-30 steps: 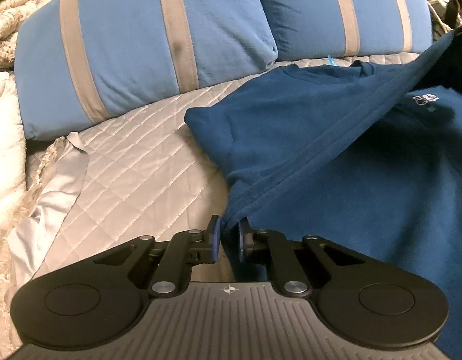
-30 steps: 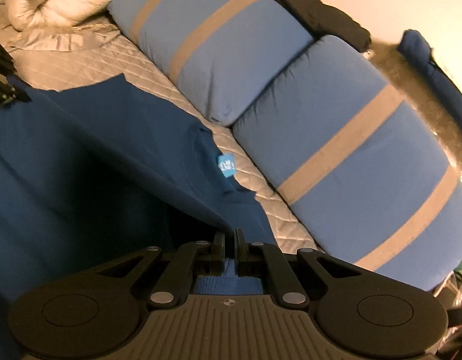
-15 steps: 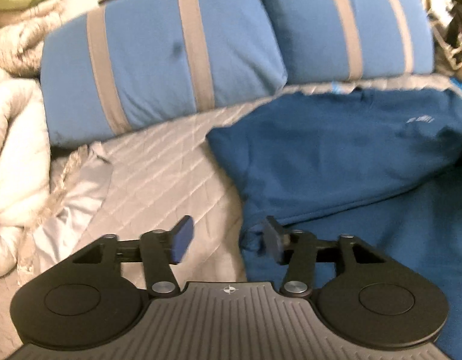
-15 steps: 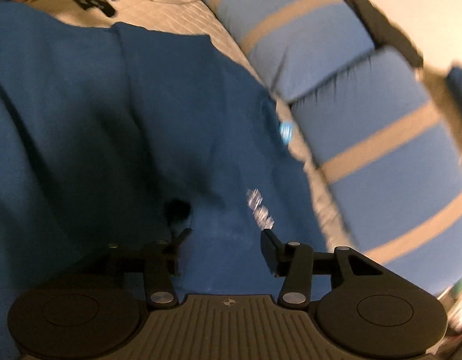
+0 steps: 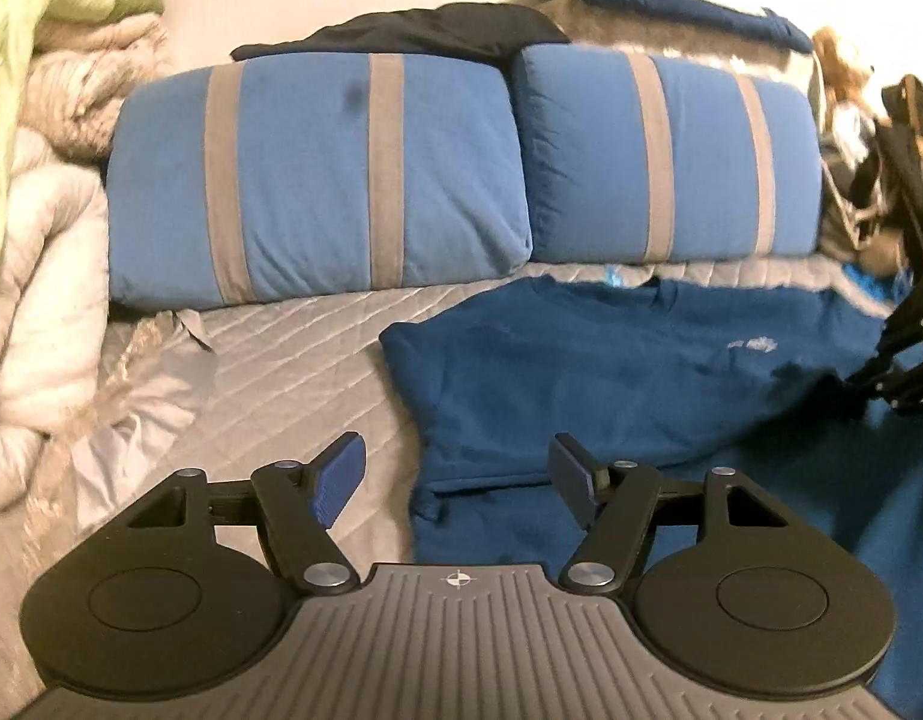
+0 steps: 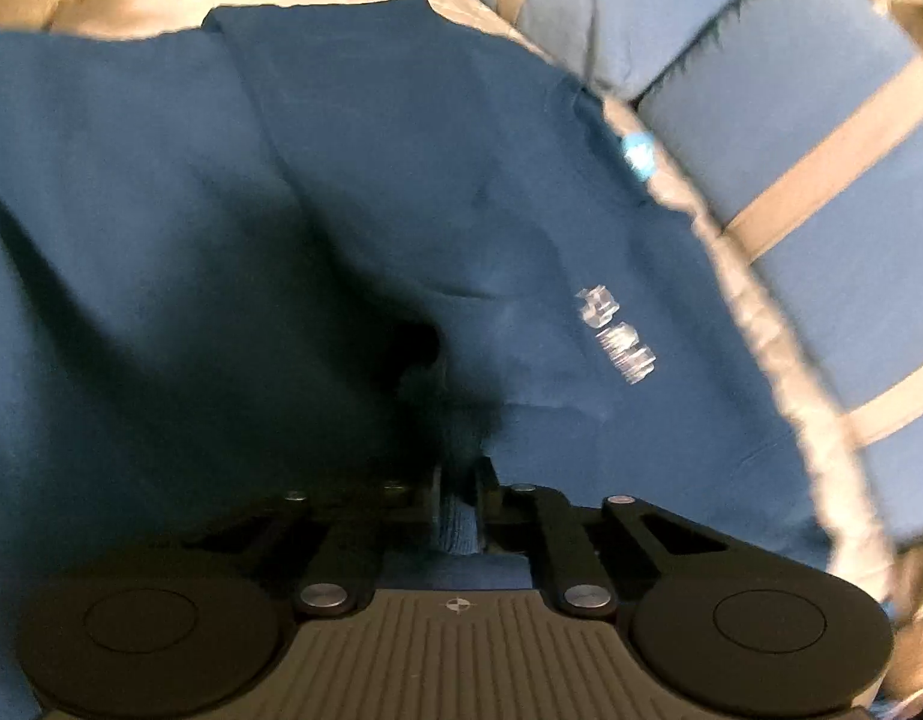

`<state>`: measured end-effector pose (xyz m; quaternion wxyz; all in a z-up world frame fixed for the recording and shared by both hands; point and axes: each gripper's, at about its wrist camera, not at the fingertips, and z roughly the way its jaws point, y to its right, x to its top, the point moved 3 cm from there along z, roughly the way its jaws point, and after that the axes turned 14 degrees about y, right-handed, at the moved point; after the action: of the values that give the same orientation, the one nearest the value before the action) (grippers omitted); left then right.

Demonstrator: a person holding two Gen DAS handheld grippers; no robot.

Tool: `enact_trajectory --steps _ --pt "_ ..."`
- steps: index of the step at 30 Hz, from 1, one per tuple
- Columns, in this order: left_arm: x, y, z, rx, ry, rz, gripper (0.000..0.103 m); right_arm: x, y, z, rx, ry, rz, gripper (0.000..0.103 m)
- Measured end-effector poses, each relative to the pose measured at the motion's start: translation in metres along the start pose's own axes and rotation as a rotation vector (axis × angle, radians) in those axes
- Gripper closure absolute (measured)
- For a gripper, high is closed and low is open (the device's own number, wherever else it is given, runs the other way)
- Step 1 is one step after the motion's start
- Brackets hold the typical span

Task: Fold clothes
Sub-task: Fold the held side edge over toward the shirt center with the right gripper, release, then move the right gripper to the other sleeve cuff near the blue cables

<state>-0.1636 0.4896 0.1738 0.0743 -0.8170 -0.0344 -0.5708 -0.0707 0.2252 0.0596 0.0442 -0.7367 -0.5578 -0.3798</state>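
Mid-fold on the blue sweatshirt (image 5: 611, 372), spread over the quilted bed (image 5: 293, 354) ahead of both claws, striped pillows (image 5: 317, 180) beyond. Left gripper (image 5: 455, 468) wide open, holding nothing, hovering above the sweatshirt's near edge, cloth just ahead and to its right. Right gripper (image 6: 458, 492) pinched nearly shut on what looks like a ribbed cuff or hem, though blurred. Next, probably: carry that pinched edge across, left claw taking a fresh corner.
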Motion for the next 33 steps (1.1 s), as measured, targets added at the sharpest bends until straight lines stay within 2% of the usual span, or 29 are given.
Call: enact_trajectory --steps 3,5,6,8,9,10,14,19,23,25,33 --pt "0.001 -0.002 -0.006 0.001 0.009 -0.011 0.035 0.011 -0.005 -0.026 -0.134 0.016 -0.215 0.092" --pt "0.001 -0.003 -0.011 0.0 0.016 -0.015 0.035 0.014 -0.008 -0.043 -0.163 0.026 -0.299 0.09" --pt "0.001 -0.003 -0.012 0.0 0.017 -0.019 0.035 0.014 -0.008 -0.052 -0.162 0.038 -0.301 0.088" --pt "-0.001 -0.002 -0.015 -0.006 0.019 -0.031 0.035 0.011 -0.006 -0.067 -0.138 0.069 -0.249 0.074" --pt "-0.002 -0.003 -0.016 -0.01 0.018 -0.037 0.035 0.008 -0.004 -0.073 -0.142 0.082 -0.212 0.051" --pt "-0.003 -0.003 -0.018 -0.015 0.016 -0.043 0.035 0.004 -0.001 -0.078 -0.161 0.093 -0.179 0.034" --pt "-0.006 0.003 -0.021 -0.039 0.008 -0.059 0.035 -0.02 0.018 -0.099 -0.23 0.127 0.015 0.028" --pt "-0.008 0.015 -0.023 -0.08 0.007 -0.072 0.034 -0.062 0.056 -0.128 -0.385 0.175 0.275 0.009" --pt "-0.013 0.031 -0.018 -0.119 -0.007 -0.067 0.032 -0.098 0.083 -0.156 -0.497 0.197 0.485 0.008" --pt "-0.017 0.039 -0.013 -0.125 -0.013 -0.056 0.031 -0.114 0.09 -0.17 -0.517 0.211 0.563 0.008" --pt "-0.037 0.059 0.009 -0.083 -0.091 0.004 0.031 -0.15 0.091 -0.192 -0.577 0.196 0.72 0.006"
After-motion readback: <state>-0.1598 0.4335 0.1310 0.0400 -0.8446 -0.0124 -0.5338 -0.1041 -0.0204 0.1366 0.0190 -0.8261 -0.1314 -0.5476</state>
